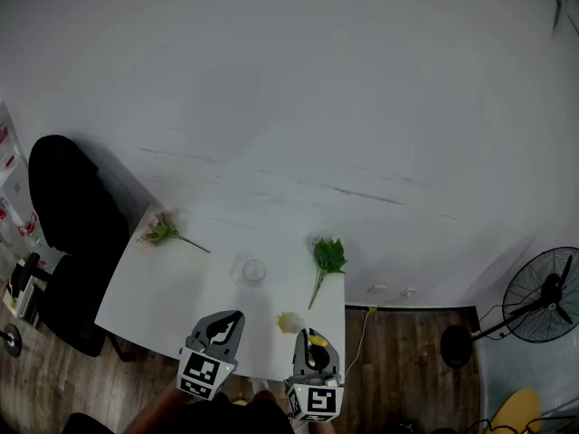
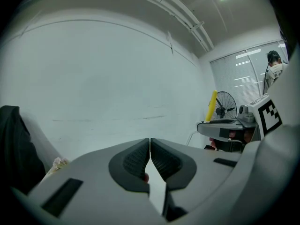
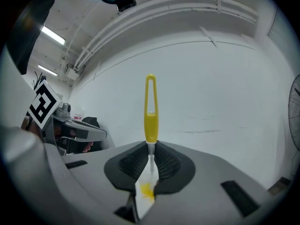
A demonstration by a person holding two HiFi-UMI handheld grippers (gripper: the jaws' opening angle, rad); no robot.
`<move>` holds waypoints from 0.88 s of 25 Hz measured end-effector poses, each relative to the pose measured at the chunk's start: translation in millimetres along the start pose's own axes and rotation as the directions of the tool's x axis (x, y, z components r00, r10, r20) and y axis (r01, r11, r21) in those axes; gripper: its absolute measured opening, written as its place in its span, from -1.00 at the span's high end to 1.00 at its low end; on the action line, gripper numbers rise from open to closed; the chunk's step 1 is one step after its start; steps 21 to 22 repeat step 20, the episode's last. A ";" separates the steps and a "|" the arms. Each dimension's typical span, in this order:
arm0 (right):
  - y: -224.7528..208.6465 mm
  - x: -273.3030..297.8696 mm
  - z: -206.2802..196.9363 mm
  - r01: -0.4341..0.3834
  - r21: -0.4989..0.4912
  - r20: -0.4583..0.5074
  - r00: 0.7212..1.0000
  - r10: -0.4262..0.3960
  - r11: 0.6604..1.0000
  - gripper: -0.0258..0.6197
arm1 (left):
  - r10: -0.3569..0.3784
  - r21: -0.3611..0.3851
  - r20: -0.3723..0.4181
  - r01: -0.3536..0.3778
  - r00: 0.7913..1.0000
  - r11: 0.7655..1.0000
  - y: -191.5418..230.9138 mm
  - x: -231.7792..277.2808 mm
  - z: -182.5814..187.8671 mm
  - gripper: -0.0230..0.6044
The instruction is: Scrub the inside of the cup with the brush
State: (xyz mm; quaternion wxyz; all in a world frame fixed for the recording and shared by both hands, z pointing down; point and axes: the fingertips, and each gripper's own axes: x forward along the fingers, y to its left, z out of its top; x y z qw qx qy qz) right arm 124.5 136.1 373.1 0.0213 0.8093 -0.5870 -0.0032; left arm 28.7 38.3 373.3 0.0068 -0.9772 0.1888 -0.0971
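At the far left of the head view, a black chair [image 1: 68, 206] is seen beside the white surface [image 1: 172, 292], which is set against a white wall [image 1: 298, 89]. A pink flower sprig [image 1: 161, 231] is laid at the surface's back left corner.

The left tool [image 1: 228, 322] is held low over the near edge of the surface. In the left gripper view its jaws are shown pressed together, and nothing is gripped between the pads.

A clear glass cup [image 1: 253, 271] is stood upright near the middle of the surface. It is placed beyond both tools and is touched by neither. A pale yellow-white blossom [image 1: 289, 322] is laid nearer the front edge, between the two tools. A green leafy sprig [image 1: 327, 259] is laid to the right of the cup, with its stem pointed toward the near edge.

The right tool [image 1: 312, 336] is held at the near right corner of the surface, just beside the left one. In the right gripper view its jaws are seen closed on the brush [image 3: 150, 114]. The thin white shank is clamped between the pads, and the yellow looped handle is stood straight up out of the jaws. A yellow part can be made out below the pads, but it cannot be told clearly what it is. The brush is well apart from the cup.

At the far right, a black fan [image 1: 541, 295] is stood on the wooden floor [image 1: 407, 351].
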 end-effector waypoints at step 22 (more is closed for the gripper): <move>-20.2 1.3 2.2 -0.008 0.012 0.006 1.000 0.008 1.000 0.76 | 0.007 0.006 -0.001 -0.007 1.000 1.000 -14.1 14.6 6.6 0.84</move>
